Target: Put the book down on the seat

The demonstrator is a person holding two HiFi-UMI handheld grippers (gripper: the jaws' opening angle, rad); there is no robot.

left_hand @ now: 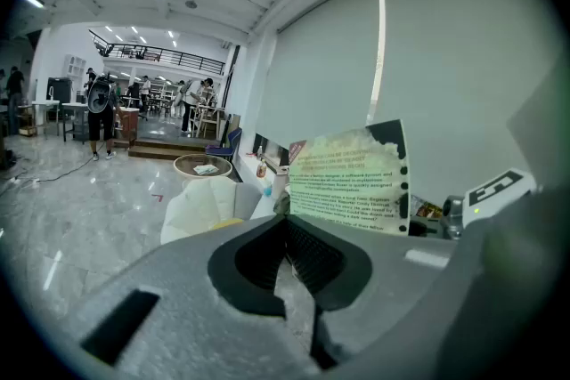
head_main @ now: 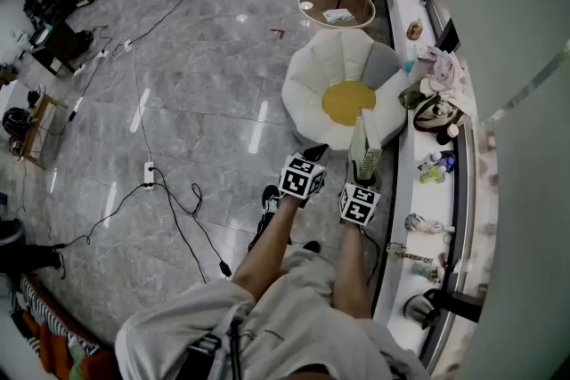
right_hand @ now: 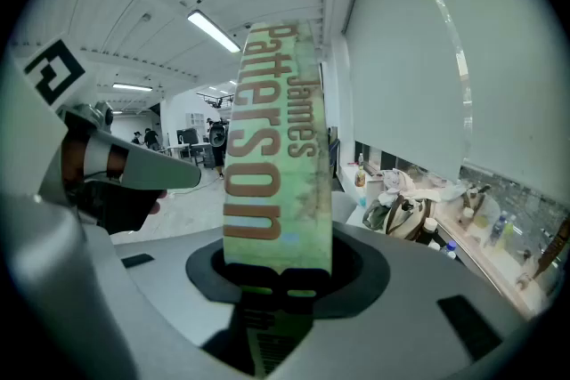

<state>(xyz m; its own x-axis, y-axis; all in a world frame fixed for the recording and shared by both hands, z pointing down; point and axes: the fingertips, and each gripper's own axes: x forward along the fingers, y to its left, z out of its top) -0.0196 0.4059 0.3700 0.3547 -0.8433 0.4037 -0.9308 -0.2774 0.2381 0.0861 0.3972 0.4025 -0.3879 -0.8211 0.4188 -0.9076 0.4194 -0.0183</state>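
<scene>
Book (head_main: pixel 365 145), head view: it stood upright in my right gripper (head_main: pixel 362 178), in the air over the near edge of the seat (head_main: pixel 312 76), by the yellow cushion (head_main: pixel 346 102), and was not yet set down. My left gripper (head_main: pixel 307 165) hung just beside it, apart from it.

Left gripper view: the jaws were closed together with nothing between them. The book's printed back cover (left_hand: pixel 352 182) showed just to the right.

Right gripper view: the jaws were clamped across the book's (right_hand: pixel 276 147) lower end, spine toward me, most of its length rising above the grip.

Assessment: I judged it a light paperback, stiff while shut, with a smooth cover that could slip and a tall free end liable to tip. Gripping across its thickness at the spine kept the pages closed.
</scene>
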